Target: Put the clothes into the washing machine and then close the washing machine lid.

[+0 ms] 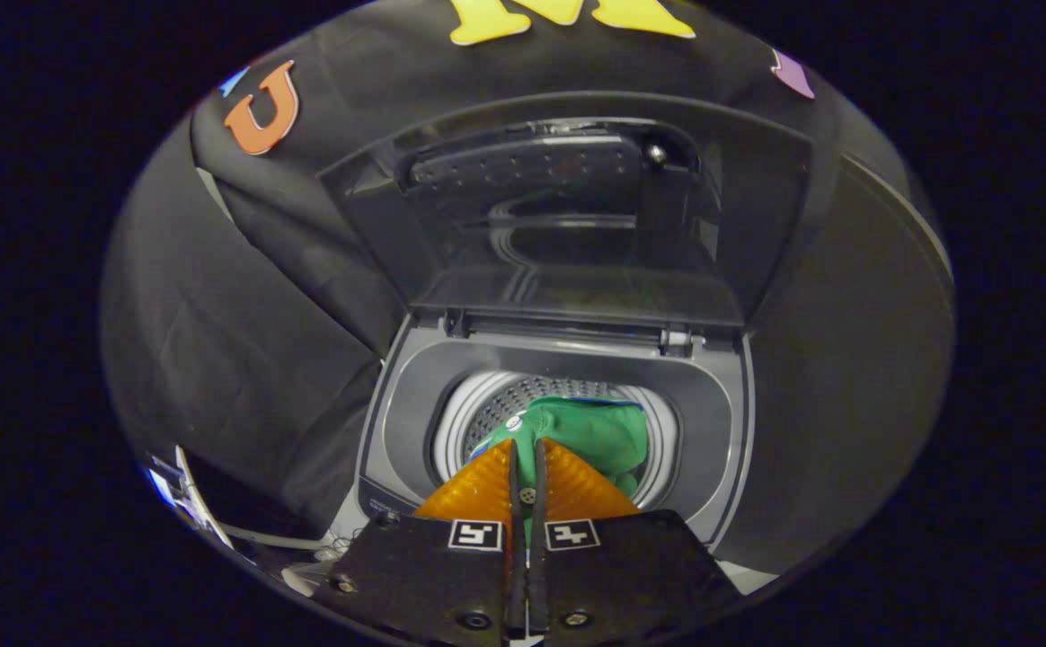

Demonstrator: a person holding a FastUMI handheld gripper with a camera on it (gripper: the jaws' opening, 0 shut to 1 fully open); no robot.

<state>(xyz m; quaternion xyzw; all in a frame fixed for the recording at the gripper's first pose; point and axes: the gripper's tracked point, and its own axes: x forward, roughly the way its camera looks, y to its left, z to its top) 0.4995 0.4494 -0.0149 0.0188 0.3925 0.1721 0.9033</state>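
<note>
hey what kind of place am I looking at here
Likely a laundry setup staged in a cloth-walled booth: a top-loading washing machine with its lid raised, and green clothing over the drum. The gripper jaws are nearly closed on the clothing.

Black cloth wall (244, 296) hung behind and to both sides, creased and folded in places. Lighting dim overall. Dark flat panel with pale edge (217, 503) stood low beside cloth; its nature could not be told.
</note>
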